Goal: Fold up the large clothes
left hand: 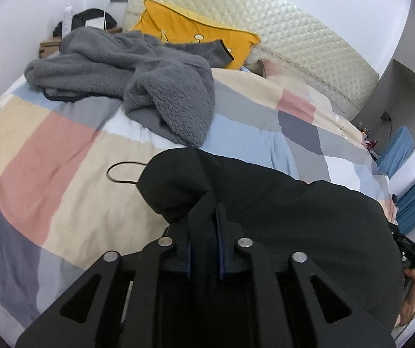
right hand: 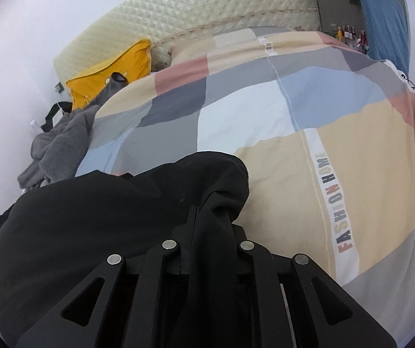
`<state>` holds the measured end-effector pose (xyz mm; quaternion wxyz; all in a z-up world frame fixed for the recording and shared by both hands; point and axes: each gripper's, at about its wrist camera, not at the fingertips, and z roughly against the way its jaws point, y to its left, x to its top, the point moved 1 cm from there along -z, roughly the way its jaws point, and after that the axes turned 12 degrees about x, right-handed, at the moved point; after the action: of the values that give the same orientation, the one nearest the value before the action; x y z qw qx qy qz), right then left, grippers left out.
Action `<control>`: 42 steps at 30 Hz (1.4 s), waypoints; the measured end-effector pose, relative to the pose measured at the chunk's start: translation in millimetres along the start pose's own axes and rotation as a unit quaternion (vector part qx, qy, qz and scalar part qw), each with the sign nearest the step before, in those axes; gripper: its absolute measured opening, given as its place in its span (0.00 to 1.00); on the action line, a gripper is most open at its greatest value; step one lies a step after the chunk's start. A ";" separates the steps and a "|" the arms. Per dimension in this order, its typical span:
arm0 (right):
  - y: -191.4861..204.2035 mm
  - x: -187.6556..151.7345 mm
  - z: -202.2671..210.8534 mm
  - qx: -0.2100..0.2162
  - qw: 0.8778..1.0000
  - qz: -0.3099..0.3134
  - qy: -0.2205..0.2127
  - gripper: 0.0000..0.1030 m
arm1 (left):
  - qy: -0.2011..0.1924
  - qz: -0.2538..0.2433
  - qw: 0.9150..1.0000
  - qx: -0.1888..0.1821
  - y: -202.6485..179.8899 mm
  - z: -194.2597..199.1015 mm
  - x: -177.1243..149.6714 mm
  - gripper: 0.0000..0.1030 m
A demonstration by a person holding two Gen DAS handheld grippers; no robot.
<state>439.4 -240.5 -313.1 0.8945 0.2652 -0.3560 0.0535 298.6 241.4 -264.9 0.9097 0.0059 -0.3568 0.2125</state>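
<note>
A large black garment (left hand: 280, 217) hangs stretched between my two grippers above the bed. My left gripper (left hand: 204, 211) is shut on its left edge, and cloth bunches over the fingertips. A thin black drawstring loop (left hand: 123, 172) trails from it onto the quilt. In the right wrist view my right gripper (right hand: 211, 214) is shut on the garment's right edge (right hand: 91, 217), and a fold runs down between the jaws. The other gripper shows at the far right of the left wrist view (left hand: 413, 249).
A patchwork quilt (left hand: 71, 156) covers the bed and also fills the right wrist view (right hand: 309, 116). A grey fleece garment (left hand: 137, 72) lies crumpled at the far left. A yellow pillow (left hand: 184, 29) leans on the quilted headboard (left hand: 265, 20). A nightstand (left hand: 50, 43) stands beyond.
</note>
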 end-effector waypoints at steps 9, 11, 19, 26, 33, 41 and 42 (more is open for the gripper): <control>27.0 -11.2 93.1 -0.014 0.997 0.008 -0.073 0.69 | -0.047 -0.027 0.998 0.028 -8.2 55.3 -5.1 0.74; 38.5 -8.1 122.2 -0.013 0.995 0.007 -0.100 0.69 | -0.061 -0.041 0.997 0.032 -12.4 76.9 -5.5 0.74; 125.9 9.5 248.3 0.001 0.976 0.077 -0.203 0.83 | -0.129 -0.068 0.989 0.000 -39.6 188.6 8.9 0.79; 197.7 -6.4 333.1 0.011 0.954 0.145 -0.261 1.00 | -0.155 -0.085 0.983 -0.054 -65.1 279.3 6.6 0.80; 235.7 -41.2 374.8 0.006 0.944 0.176 -0.279 1.00 | -0.188 -0.128 0.971 -0.078 -83.4 341.5 -25.1 0.80; 259.5 -91.9 389.2 0.036 0.945 0.174 -0.276 1.00 | -0.219 -0.152 0.962 -0.067 -92.0 377.5 -67.5 0.82; 262.7 -97.3 392.3 0.040 0.944 0.175 -0.276 1.00 | -0.219 -0.153 0.961 -0.070 -91.9 382.6 -73.8 0.82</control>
<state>53.8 -208.2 -25.5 0.7261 0.2390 -0.6275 0.1479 38.7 67.4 -14.9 0.8292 0.0427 -0.5560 0.0384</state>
